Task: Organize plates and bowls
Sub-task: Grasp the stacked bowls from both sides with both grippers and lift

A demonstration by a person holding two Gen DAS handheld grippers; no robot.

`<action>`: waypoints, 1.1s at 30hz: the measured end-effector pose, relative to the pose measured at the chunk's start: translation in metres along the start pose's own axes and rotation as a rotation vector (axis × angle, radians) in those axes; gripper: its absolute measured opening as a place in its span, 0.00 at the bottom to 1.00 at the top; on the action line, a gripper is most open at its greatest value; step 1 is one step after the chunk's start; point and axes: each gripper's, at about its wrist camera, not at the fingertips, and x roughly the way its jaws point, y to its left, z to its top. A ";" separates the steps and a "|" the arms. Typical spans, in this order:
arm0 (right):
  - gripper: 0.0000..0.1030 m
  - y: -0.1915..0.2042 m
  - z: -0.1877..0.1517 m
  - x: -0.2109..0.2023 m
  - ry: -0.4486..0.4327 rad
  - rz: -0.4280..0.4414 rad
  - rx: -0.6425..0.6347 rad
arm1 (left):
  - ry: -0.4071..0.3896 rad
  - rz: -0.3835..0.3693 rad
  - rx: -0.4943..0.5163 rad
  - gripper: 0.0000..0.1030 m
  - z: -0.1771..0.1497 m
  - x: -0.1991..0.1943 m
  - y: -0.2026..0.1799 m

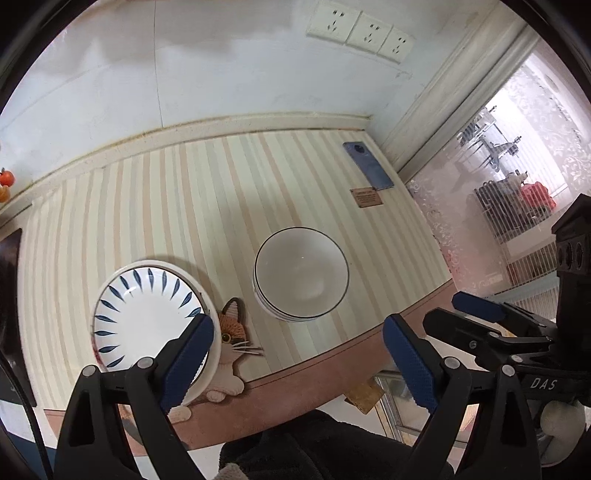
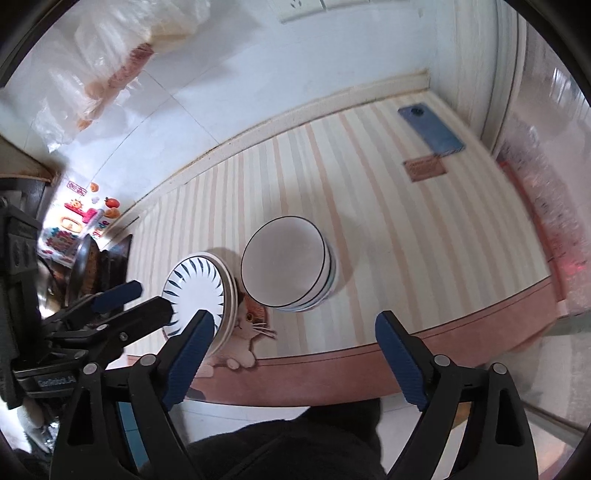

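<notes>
- Bowls (image 1: 301, 273) sit nested in a stack near the middle of the striped mat (image 1: 166, 206) on the worktop, white with a thin dark rim line.
- Plates (image 1: 147, 314) with blue leaf strokes lie stacked just left of the bowls, partly over a cat picture (image 1: 232, 332) at the mat's front edge.
- Left gripper (image 1: 297, 354) hovers above the front edge, jaws spread wide and empty; its left blue pad overlaps the plates in the left wrist view.
- Right gripper (image 2: 293, 356) hangs beside it, jaws likewise released, holding nothing; "DAS" reads on its body.
- A blue phone (image 1: 367, 166) lies face down at the far right corner, a small brown label (image 1: 365, 197) beside it; its print is too small to read.
- Three wall sockets (image 1: 360, 29) sit above.
</notes>
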 end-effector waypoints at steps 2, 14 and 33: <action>0.90 -0.010 0.004 0.015 0.019 0.038 0.031 | 0.033 -0.021 -0.018 0.91 0.005 0.017 0.007; 0.90 -0.077 0.033 0.155 0.242 0.136 0.210 | 0.303 -0.123 -0.208 0.90 0.046 0.152 0.057; 0.59 -0.078 0.046 0.239 0.358 0.272 0.276 | 0.443 -0.226 -0.275 0.60 0.044 0.213 0.070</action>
